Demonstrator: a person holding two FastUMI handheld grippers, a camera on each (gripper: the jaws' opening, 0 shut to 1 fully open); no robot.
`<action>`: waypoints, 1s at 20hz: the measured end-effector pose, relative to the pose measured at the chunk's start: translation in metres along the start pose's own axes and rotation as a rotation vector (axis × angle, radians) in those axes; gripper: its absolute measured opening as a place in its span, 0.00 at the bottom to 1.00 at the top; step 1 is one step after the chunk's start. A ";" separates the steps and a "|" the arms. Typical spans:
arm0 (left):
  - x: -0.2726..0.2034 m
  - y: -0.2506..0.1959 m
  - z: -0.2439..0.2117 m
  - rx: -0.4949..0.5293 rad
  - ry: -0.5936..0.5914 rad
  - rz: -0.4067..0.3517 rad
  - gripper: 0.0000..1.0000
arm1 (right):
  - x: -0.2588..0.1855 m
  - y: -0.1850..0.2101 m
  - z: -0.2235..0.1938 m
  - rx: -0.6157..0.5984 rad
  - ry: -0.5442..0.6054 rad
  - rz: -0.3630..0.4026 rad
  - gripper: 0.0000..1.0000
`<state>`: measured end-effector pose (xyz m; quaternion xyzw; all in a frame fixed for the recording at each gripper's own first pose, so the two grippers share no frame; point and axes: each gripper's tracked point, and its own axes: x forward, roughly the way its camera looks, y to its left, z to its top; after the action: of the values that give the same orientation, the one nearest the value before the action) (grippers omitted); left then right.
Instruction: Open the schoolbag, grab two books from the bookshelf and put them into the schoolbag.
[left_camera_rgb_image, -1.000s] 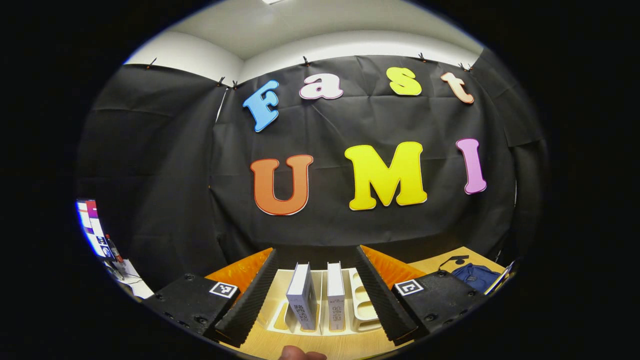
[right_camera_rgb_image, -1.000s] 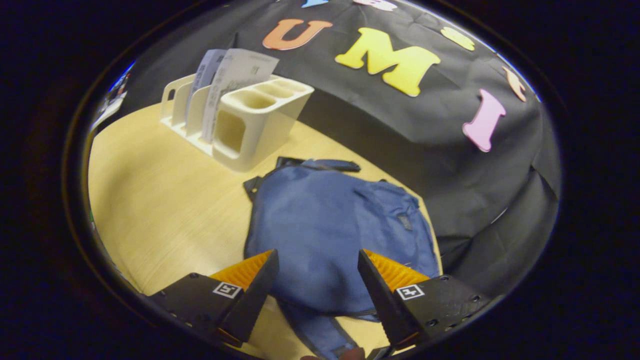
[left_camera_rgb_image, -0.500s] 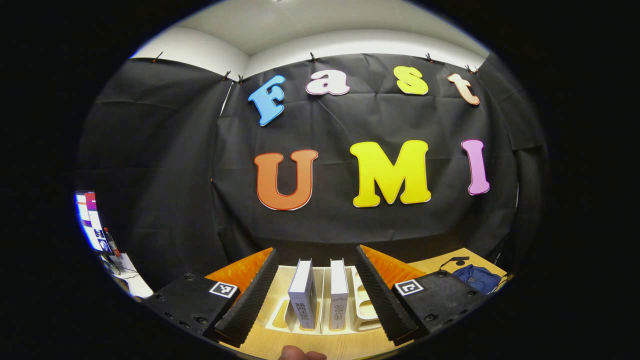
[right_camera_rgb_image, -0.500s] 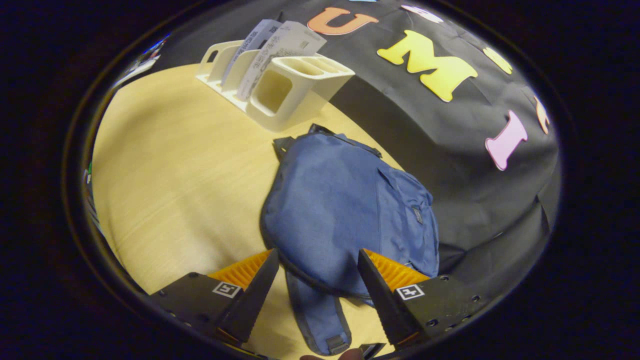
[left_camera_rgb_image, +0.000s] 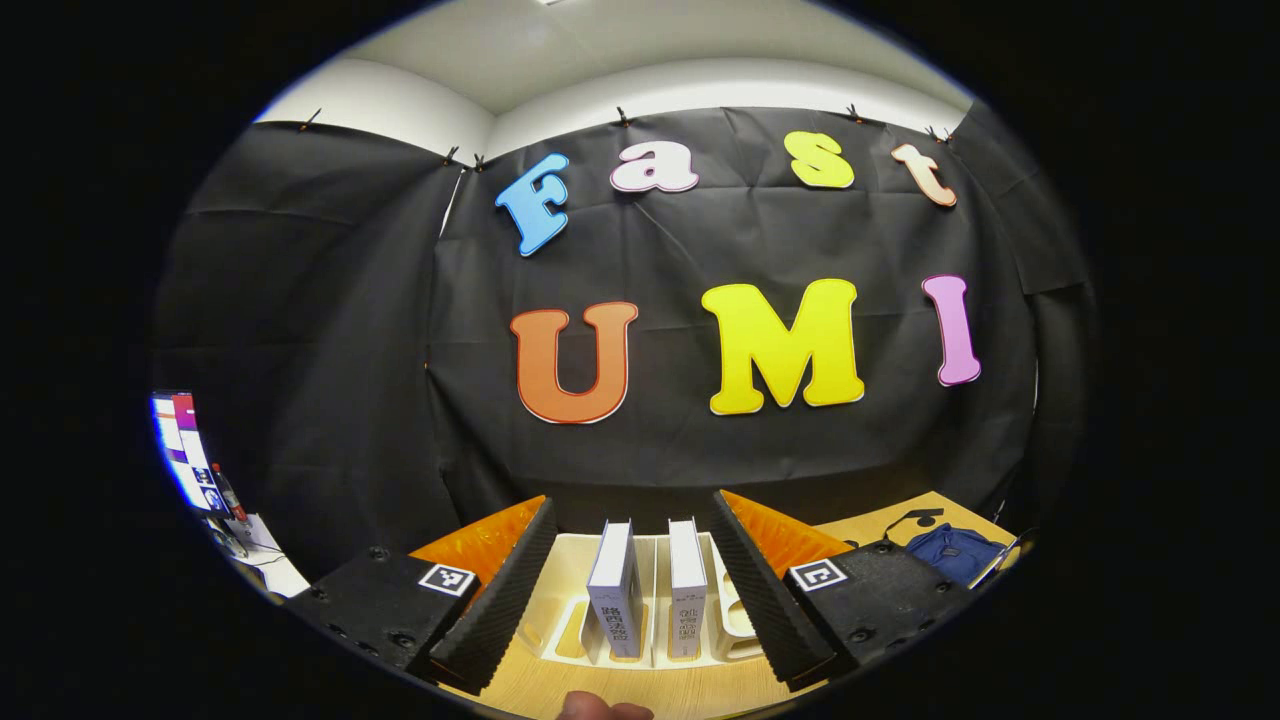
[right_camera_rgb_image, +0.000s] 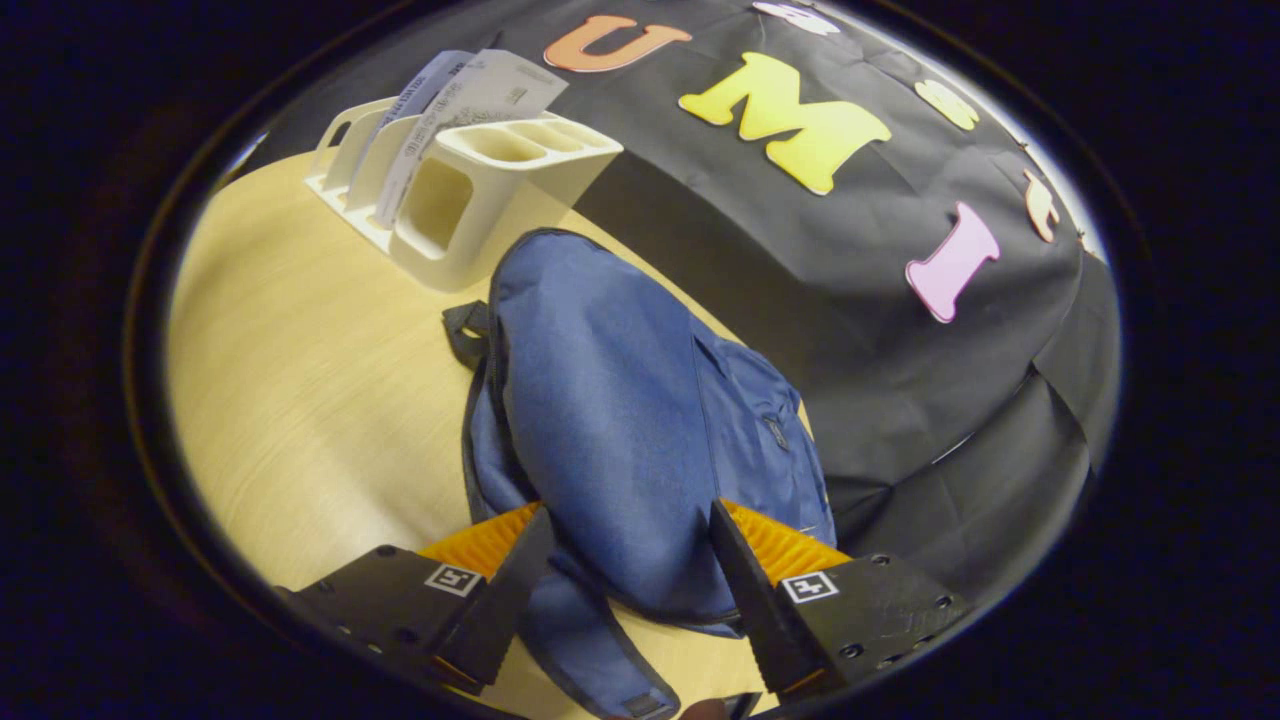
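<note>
In the left gripper view the left gripper (left_camera_rgb_image: 632, 590) is spread wide, its fingers flanking the rack (left_camera_rgb_image: 570, 600) without touching it. Two books (left_camera_rgb_image: 616, 590) stand upright in neighbouring slots, spines forward; their feet are hidden in the slots, and the rack's right part is cut off behind the right finger. A fingertip (left_camera_rgb_image: 603, 709) shows at the bottom edge. Far right, the bag (left_camera_rgb_image: 955, 552) is small and partly hidden behind the gripper body.

In the right gripper view the right gripper (right_camera_rgb_image: 628, 575) is spread over the bag (right_camera_rgb_image: 630, 420), which lies flat on the table (right_camera_rgb_image: 290, 380). Whether the fingers touch the cloth is unclear. A strap runs out of sight at the bottom. The bag's top lies just beside the rack (right_camera_rgb_image: 470, 190), its right side close to the wall; open tabletop lies to its left.
</note>
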<state>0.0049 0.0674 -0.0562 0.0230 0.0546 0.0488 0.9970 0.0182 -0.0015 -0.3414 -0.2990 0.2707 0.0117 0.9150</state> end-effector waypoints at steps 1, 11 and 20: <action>0.000 -0.001 0.002 0.002 -0.002 0.000 0.98 | 0.002 0.000 0.001 -0.008 -0.007 -0.015 0.92; 0.001 -0.008 0.003 0.003 0.005 -0.006 0.98 | -0.012 -0.032 0.017 -0.263 -0.167 -0.193 0.92; -0.001 -0.021 0.007 -0.005 -0.004 -0.028 0.98 | 0.001 -0.088 -0.011 -0.236 -0.135 -0.267 0.86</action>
<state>0.0068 0.0463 -0.0503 0.0201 0.0529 0.0352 0.9978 0.0298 -0.0796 -0.3020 -0.4361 0.1635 -0.0584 0.8830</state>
